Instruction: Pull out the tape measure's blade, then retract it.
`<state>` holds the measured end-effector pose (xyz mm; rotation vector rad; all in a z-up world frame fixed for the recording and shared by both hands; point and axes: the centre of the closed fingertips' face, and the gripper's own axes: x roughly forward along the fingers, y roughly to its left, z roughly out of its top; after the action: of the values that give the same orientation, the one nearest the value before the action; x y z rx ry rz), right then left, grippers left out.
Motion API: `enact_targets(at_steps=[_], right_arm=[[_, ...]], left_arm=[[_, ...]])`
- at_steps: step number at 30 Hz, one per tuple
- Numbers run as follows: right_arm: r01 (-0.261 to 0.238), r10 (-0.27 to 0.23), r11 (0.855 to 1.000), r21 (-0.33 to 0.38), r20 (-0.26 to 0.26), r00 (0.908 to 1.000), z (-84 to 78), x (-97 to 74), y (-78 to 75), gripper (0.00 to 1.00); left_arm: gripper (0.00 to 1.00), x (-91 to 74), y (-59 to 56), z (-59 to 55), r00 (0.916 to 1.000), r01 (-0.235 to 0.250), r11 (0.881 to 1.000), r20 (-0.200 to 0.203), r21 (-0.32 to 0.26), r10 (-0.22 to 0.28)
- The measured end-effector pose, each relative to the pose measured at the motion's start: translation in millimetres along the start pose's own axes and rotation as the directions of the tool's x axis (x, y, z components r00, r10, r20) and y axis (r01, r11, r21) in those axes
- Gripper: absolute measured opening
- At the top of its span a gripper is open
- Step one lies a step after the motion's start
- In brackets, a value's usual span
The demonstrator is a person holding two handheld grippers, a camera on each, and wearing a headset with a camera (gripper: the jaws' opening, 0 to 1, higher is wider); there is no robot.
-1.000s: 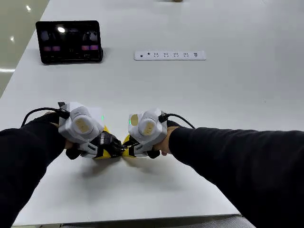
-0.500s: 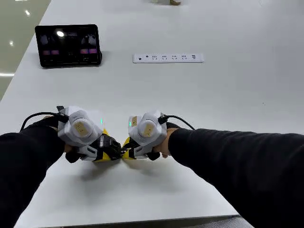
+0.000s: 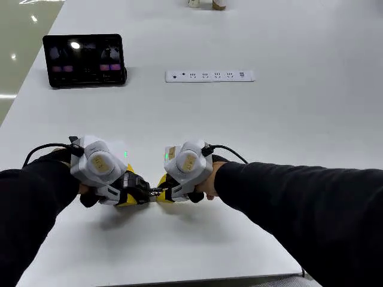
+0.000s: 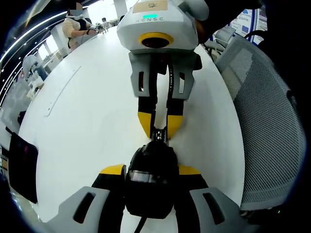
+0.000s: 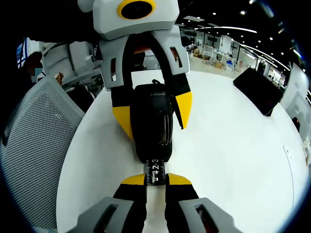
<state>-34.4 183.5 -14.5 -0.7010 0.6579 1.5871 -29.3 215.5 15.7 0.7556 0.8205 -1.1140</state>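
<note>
White tabletop (image 3: 269,119) in an open office. A tablet (image 3: 84,60) and a power strip (image 3: 209,76) sit at the far side, well apart from the work. At the near edge the two grippers point at each other, nose to nose.

The left gripper (image 4: 150,170) has its fingers closed on the black tape measure (image 4: 150,189), clamping the body by its sides. The mouth of the tape measure faces the right gripper (image 5: 155,180). The right gripper's fingers are pinched on the blade (image 5: 154,171), right at the tip.

Only a short stub of blade with printed numbers shows between mouth and fingers, so I judge the pull-out barely begun. The yellow tips of the two grippers are just beside each other.

Key relation: the blade's long axis runs along the line joining the grippers, side to side across the person. The tape measure is on the left and the tip on the right. The pull probably wants the right gripper drawn straight away along that line while the left holds the tape measure.

Hard to make out:
- The end hook is buried between the right fingers.
- No lock or brake button is visible.
- From the head view the gripper housings cover most of the tape measure, and the blade is a tiny sliver.
- I can't tell whether the tape measure rests on the tabletop or is held just above it.
</note>
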Motion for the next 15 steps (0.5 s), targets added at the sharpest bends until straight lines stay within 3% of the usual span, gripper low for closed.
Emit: enact_targets(at_steps=[15], right_arm=[[-0.003, 0.003, 1.000, 0.001, -0.008, 1.0000, -6.2, -6.5, -0.7, 0.10]], left_arm=[[0.33, -0.1, -1.3, 0.8, 1.0000, 0.000, 1.000, 0.000, 0.001, 0.000]])
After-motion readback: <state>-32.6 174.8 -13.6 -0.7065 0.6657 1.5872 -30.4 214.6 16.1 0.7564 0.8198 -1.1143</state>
